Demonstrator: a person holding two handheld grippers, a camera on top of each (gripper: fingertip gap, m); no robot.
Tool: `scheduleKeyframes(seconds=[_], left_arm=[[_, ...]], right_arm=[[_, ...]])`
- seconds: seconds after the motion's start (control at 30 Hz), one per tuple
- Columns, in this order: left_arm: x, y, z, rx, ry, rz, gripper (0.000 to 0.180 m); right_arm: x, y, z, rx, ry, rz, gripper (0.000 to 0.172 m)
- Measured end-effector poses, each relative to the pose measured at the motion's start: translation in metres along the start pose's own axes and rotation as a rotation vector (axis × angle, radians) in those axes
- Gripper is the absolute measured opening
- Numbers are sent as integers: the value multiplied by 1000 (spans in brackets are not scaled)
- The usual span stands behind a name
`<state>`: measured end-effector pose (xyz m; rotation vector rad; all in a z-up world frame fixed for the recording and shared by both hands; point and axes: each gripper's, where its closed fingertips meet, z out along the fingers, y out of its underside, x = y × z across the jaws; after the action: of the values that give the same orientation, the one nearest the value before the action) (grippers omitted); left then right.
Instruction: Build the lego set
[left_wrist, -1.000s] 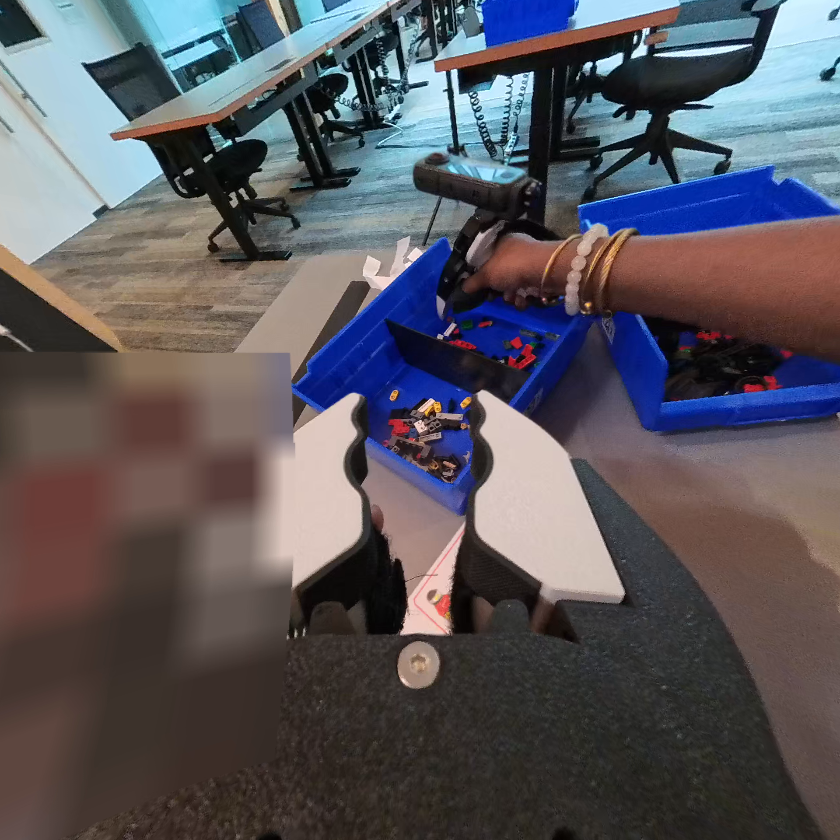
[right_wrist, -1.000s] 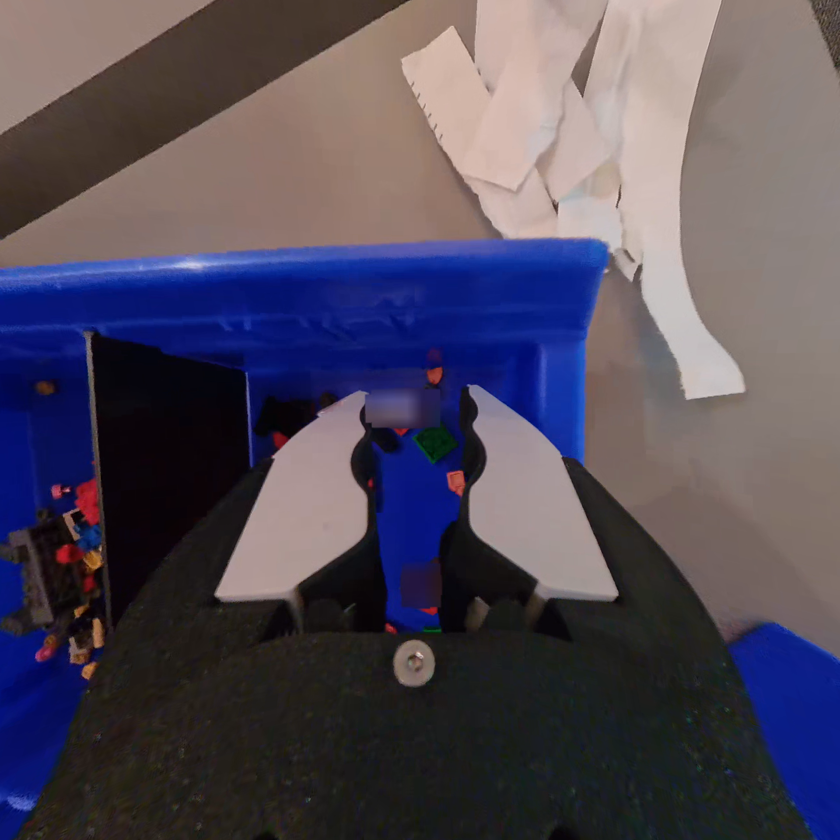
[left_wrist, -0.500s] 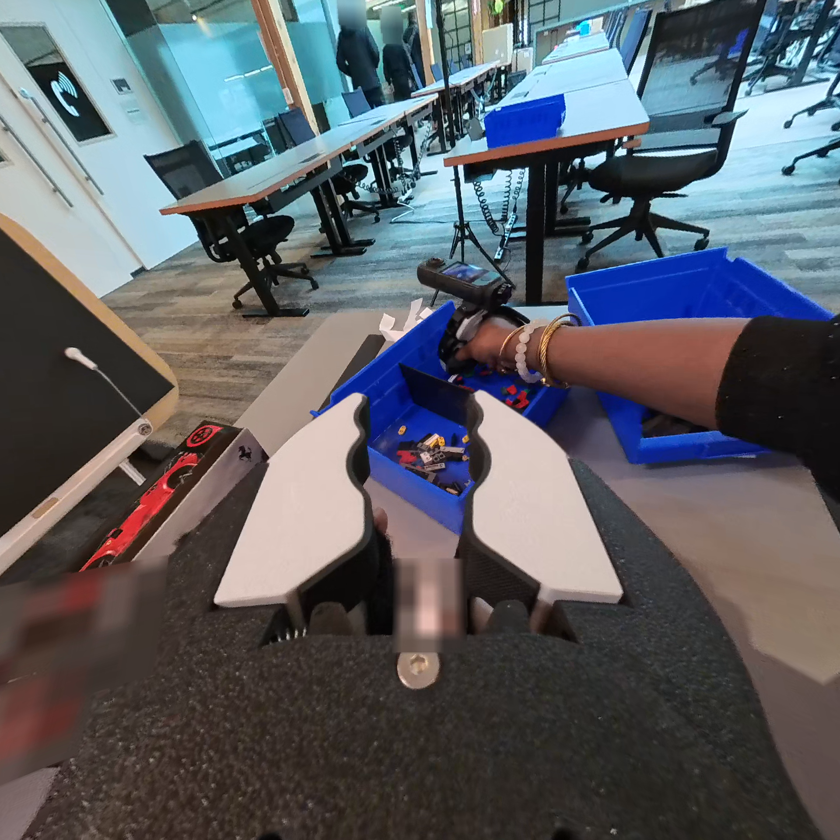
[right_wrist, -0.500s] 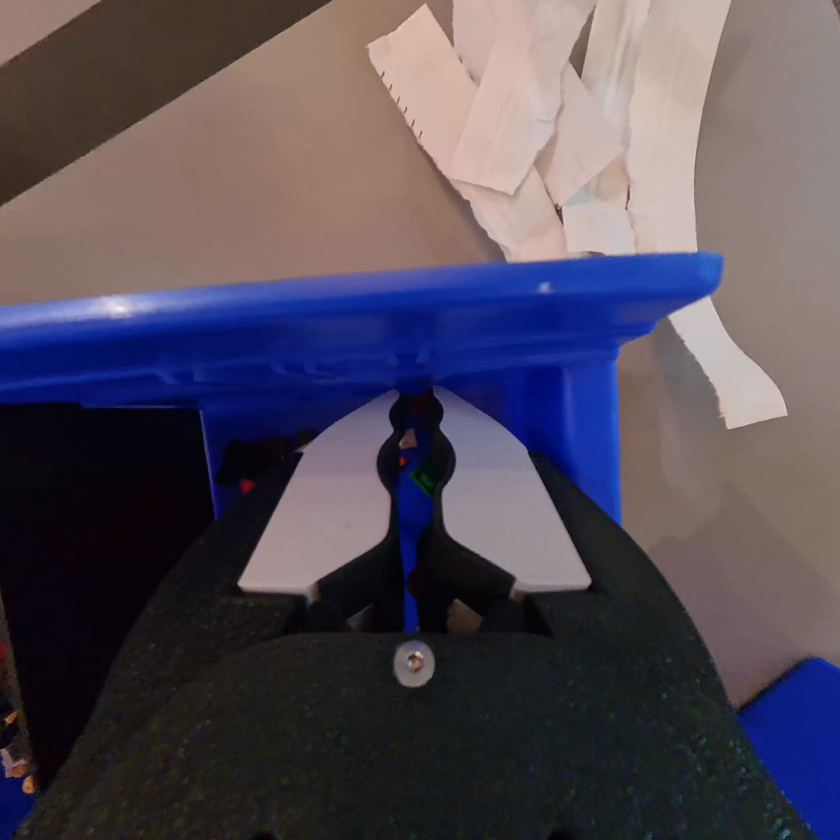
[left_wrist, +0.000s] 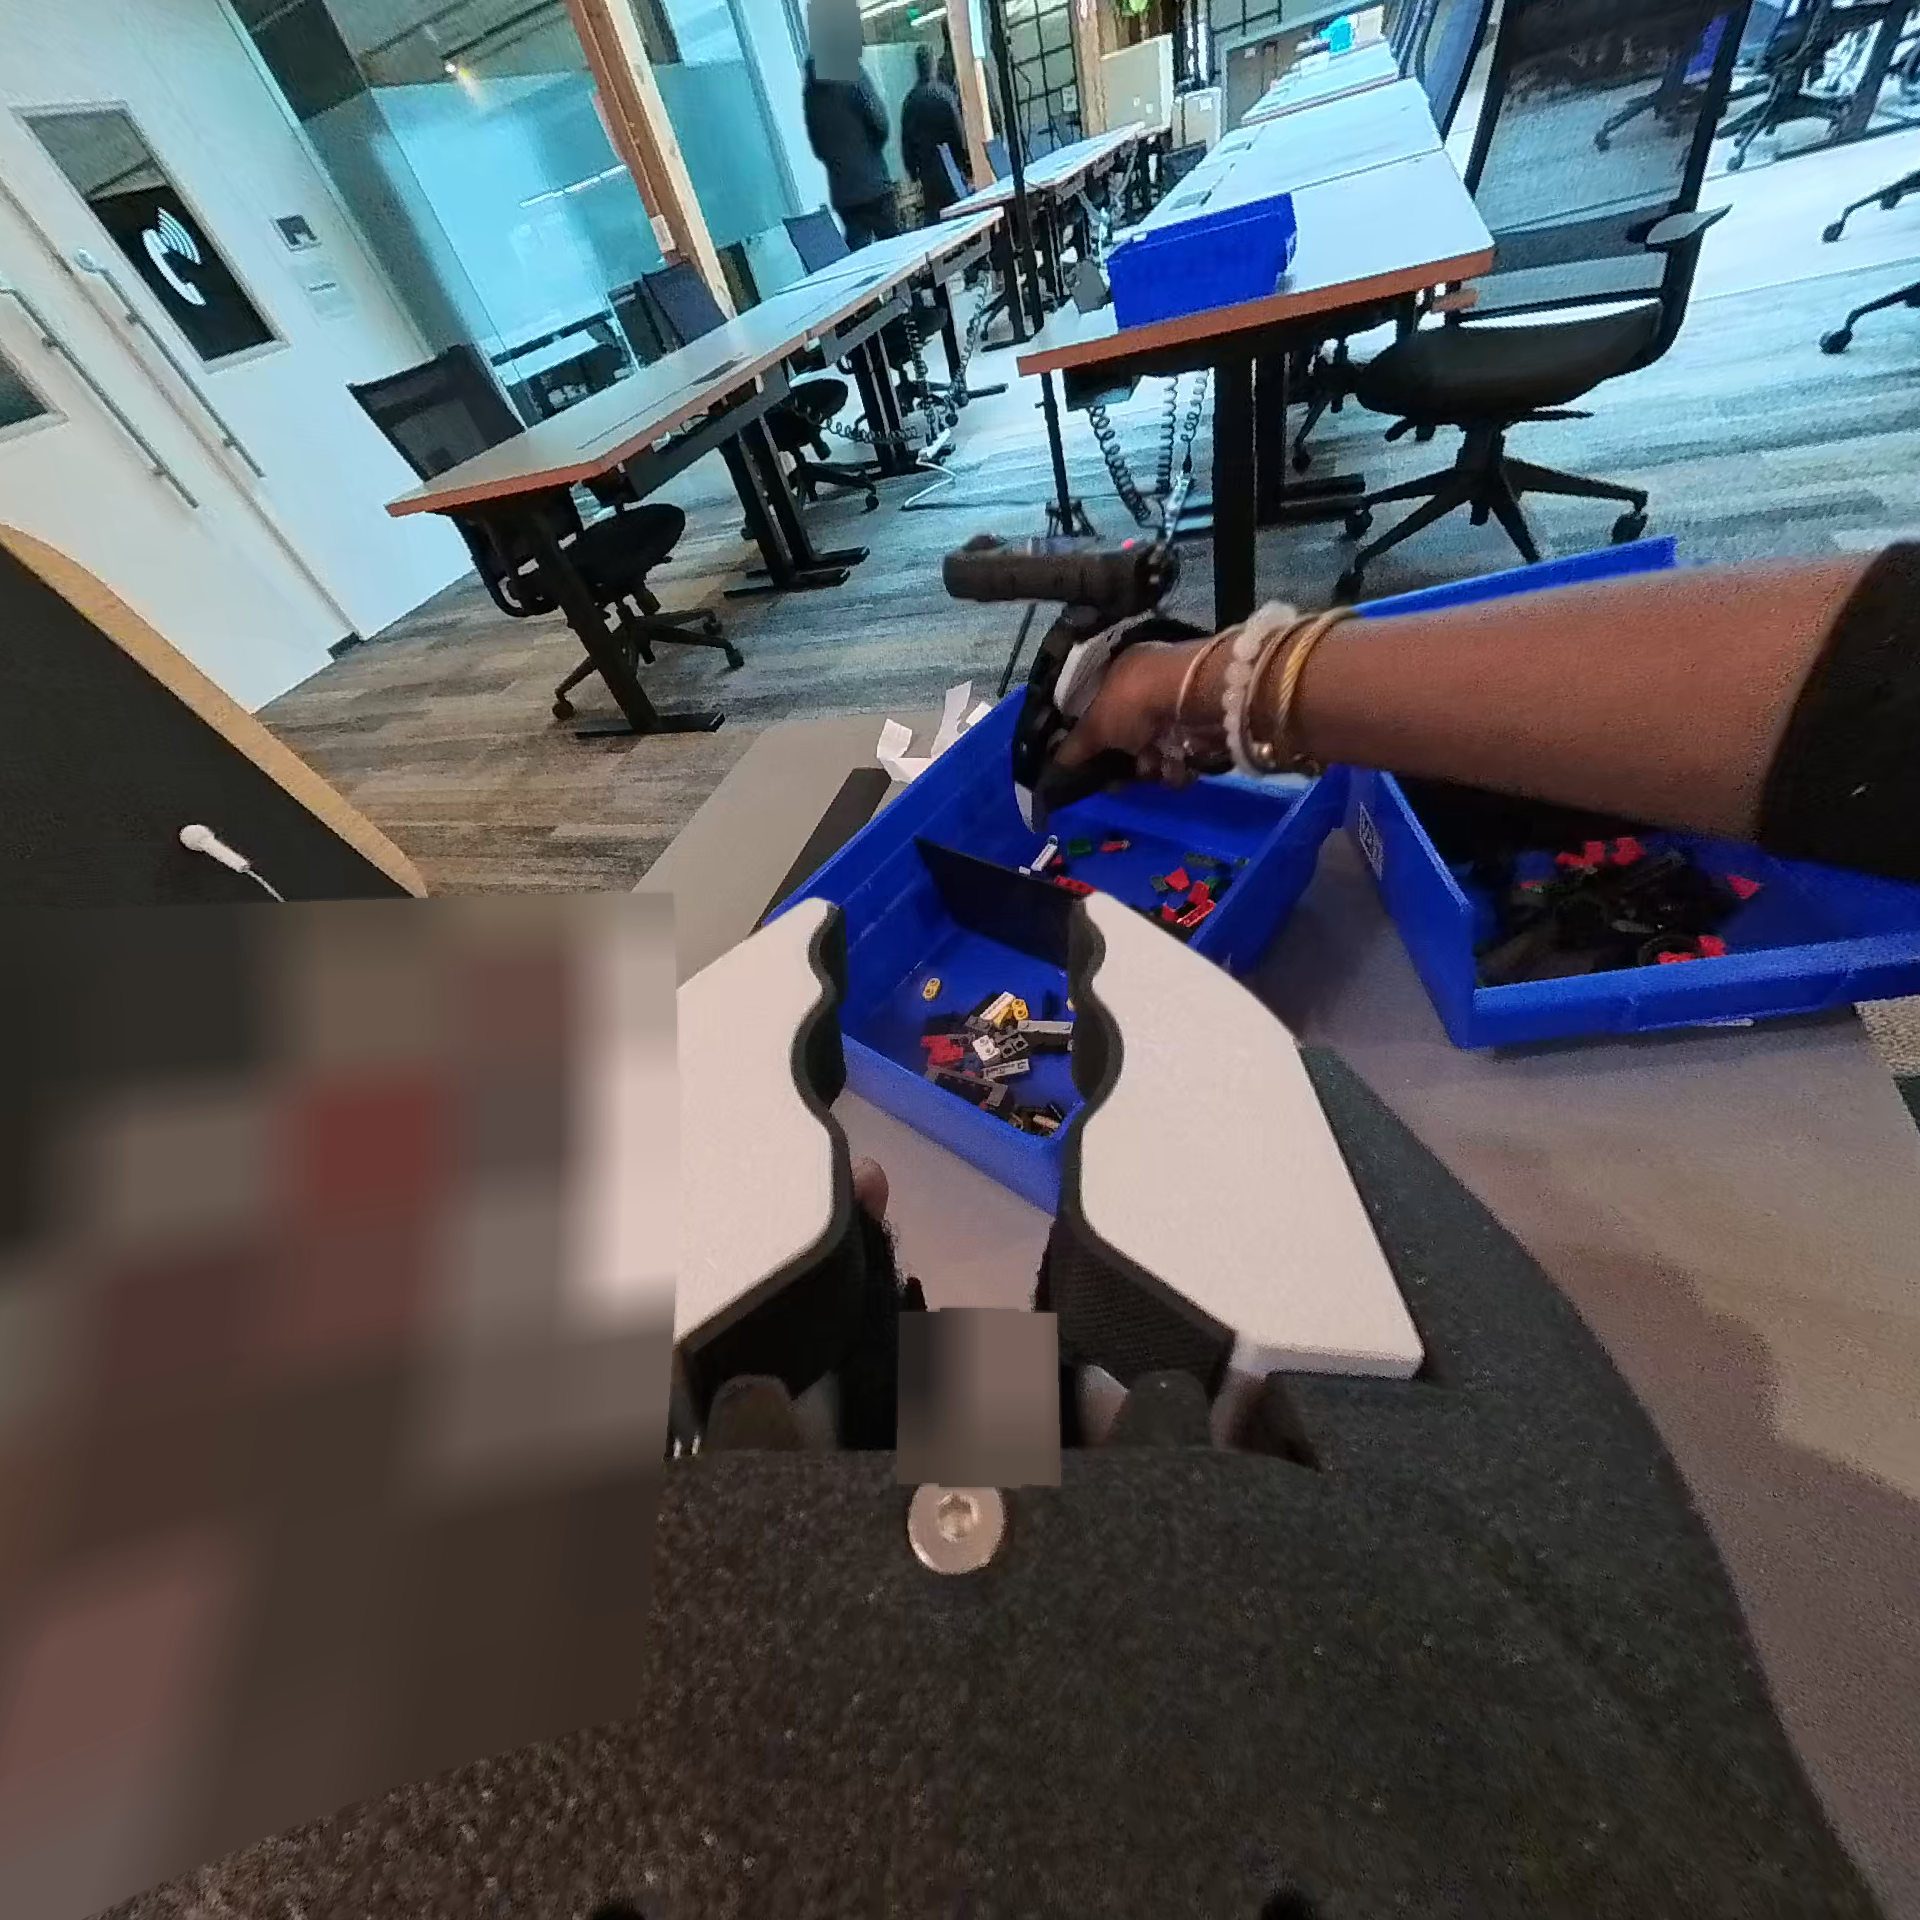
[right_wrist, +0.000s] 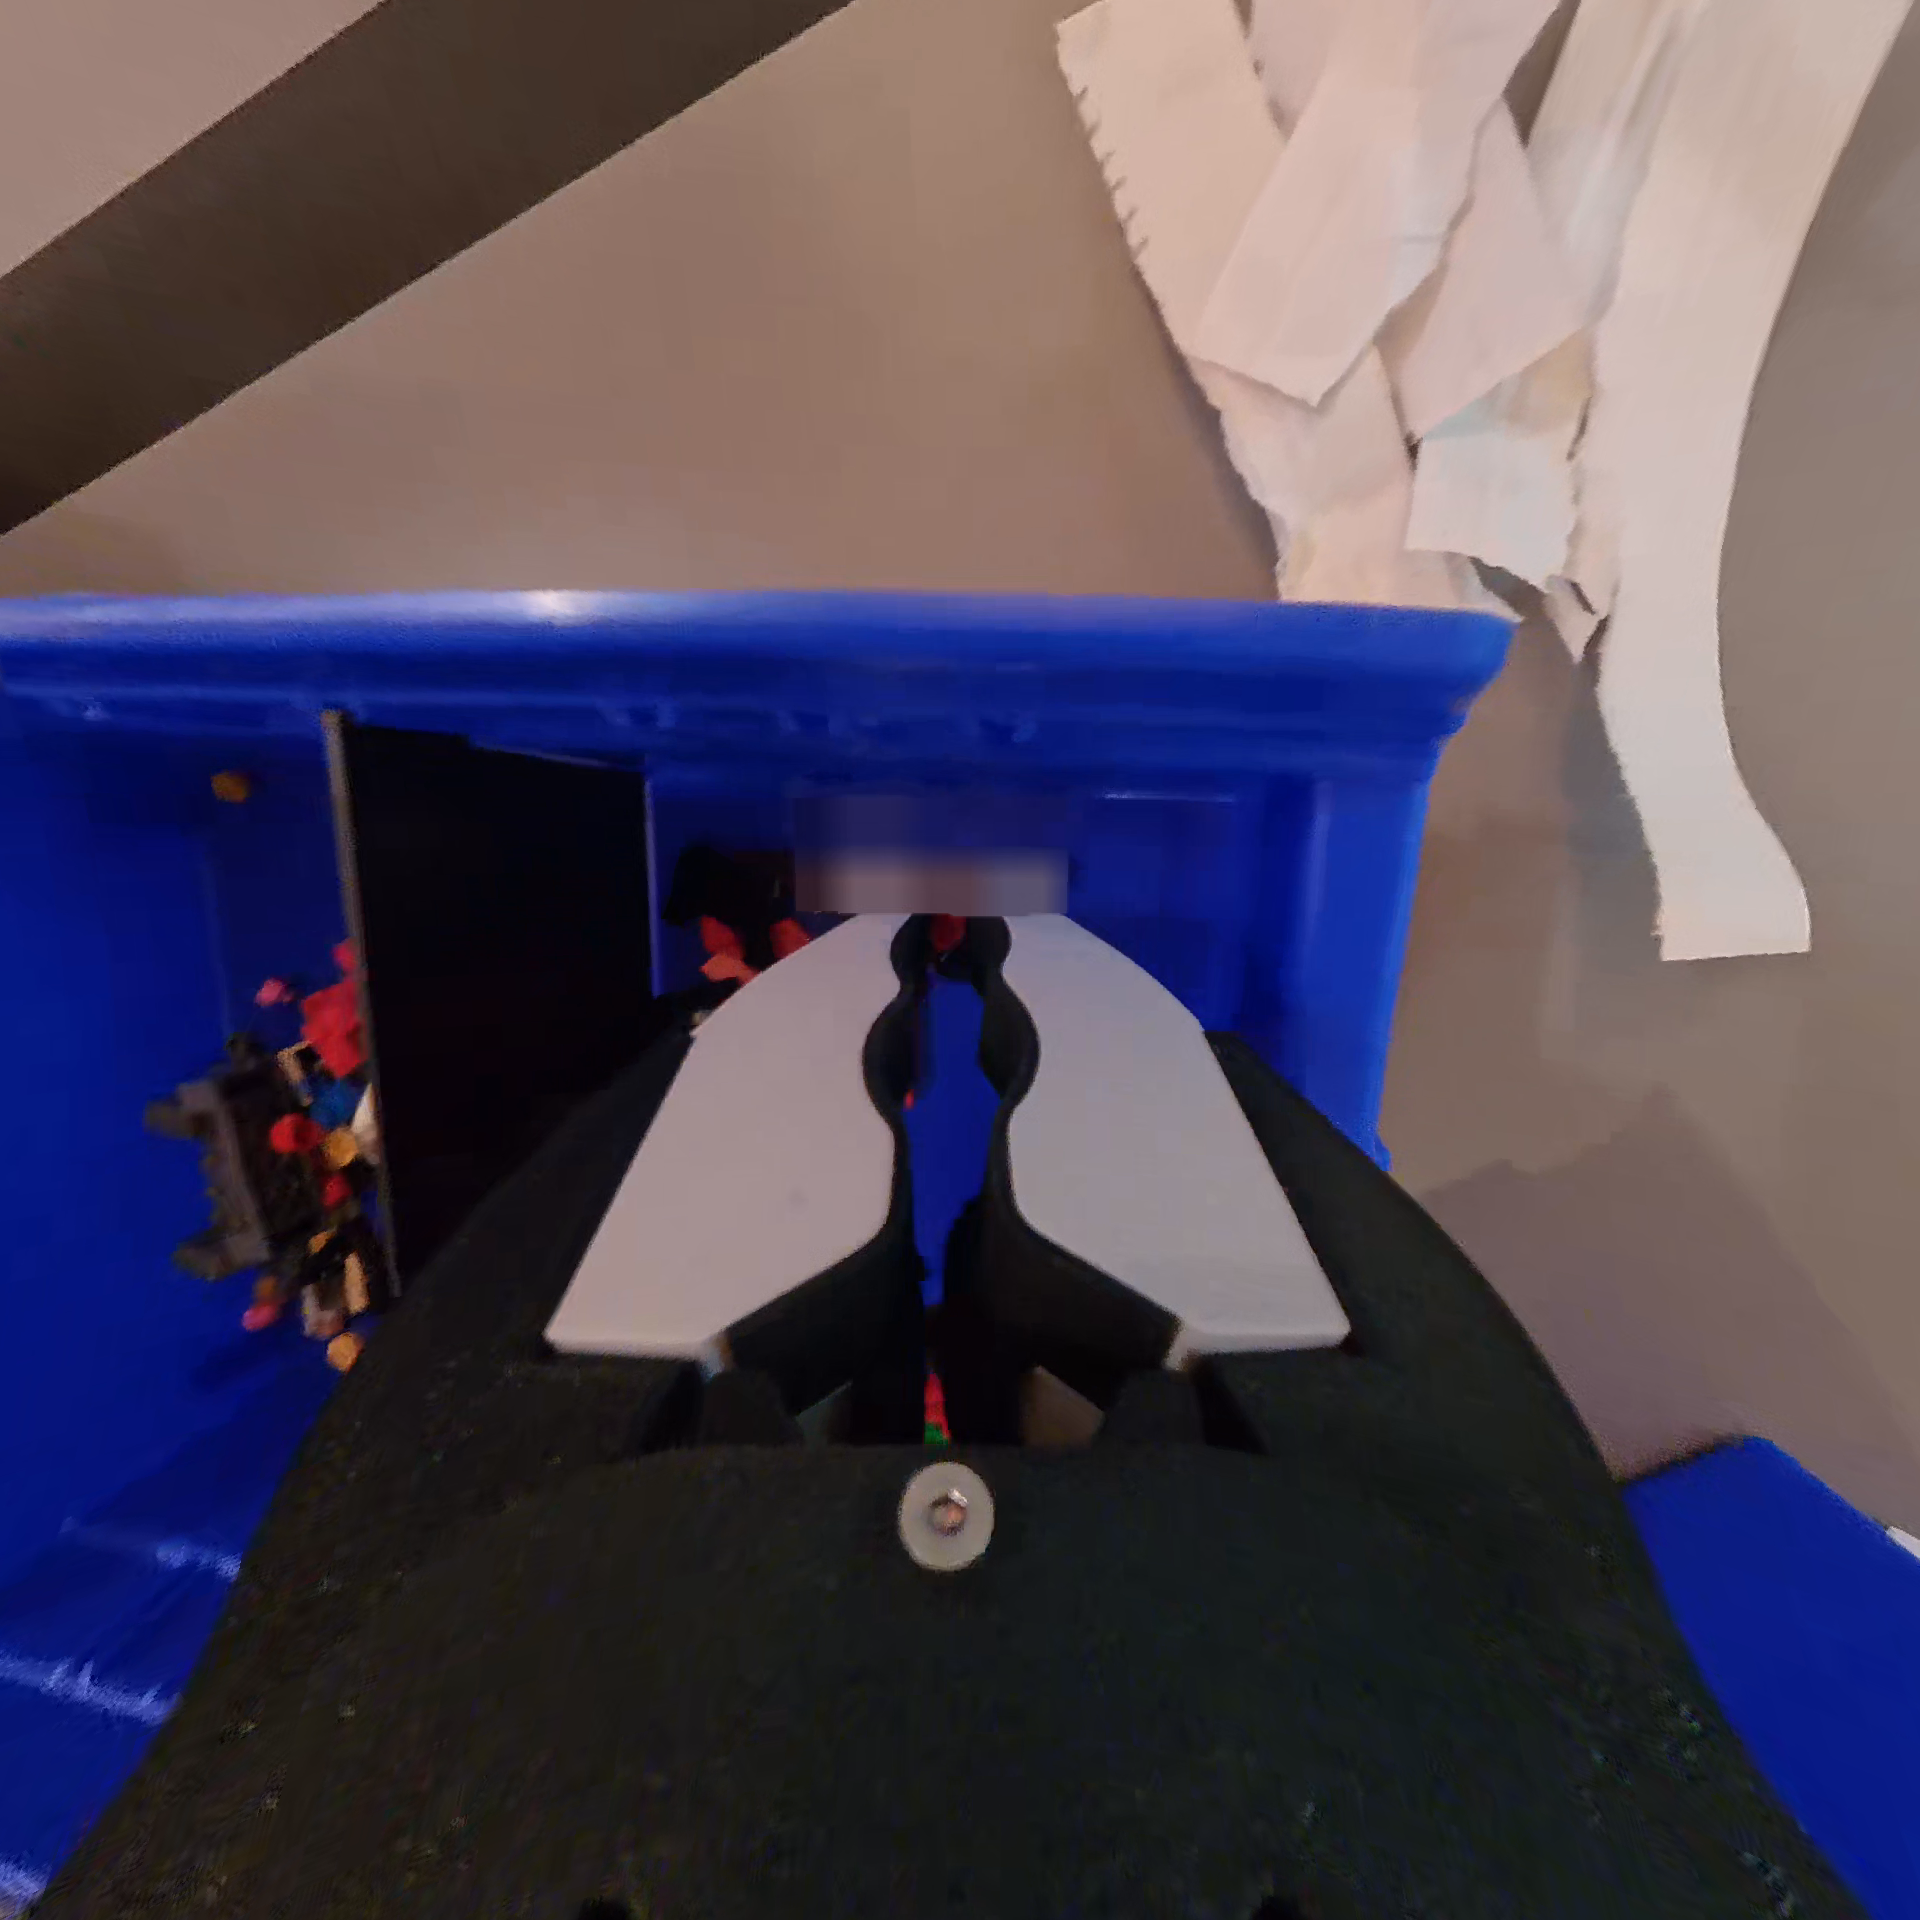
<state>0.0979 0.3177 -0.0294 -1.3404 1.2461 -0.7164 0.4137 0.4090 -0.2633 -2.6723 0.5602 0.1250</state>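
A blue bin (left_wrist: 914, 769) with a black divider (left_wrist: 997, 894) stands on the grey table. Its near compartment holds small mixed bricks (left_wrist: 997, 1049), and its far one holds red, green and black pieces (left_wrist: 1184, 894). My left gripper (left_wrist: 951, 935) is open and empty, above the table before the bin's near end. My right gripper (right_wrist: 945, 940) is in the far compartment, just above the floor, and it also shows in the left wrist view (left_wrist: 1039, 810). Its fingers are nearly together on a small red piece (right_wrist: 943, 932) at the tips. A blurred patch hides what lies just beyond them.
A second blue bin (left_wrist: 1662, 997) with dark and red parts stands to the right. White paper strips (right_wrist: 1455, 312) lie on the table behind the first bin's far wall (right_wrist: 727, 644). Desks and office chairs stand beyond the table. A person's forearm reaches over both bins. Some 40 centimeters of space lies between my two pairs of fingers.
My right gripper's fingers went from open to nearly shut down in the far compartment, then drew back a little with red showing at the tips. My left gripper stayed open and tilted upward.
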Motion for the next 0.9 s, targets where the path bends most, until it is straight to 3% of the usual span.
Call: scheduleKeyframes(seconds=[0.27, 0.6, 0.9], left_arm=[[0, 12, 9, -57, 5, -2, 42], [-3, 27, 21, -124, -15, 15, 42], [-5, 59, 45, -274, -37, 54, 46]], right_arm=[[-17, 17, -37, -45, 2, -319, 7], [3, 61, -8, -277, 59, -621, 8], [-4, 63, -15, -294, -69, -773, 36]])
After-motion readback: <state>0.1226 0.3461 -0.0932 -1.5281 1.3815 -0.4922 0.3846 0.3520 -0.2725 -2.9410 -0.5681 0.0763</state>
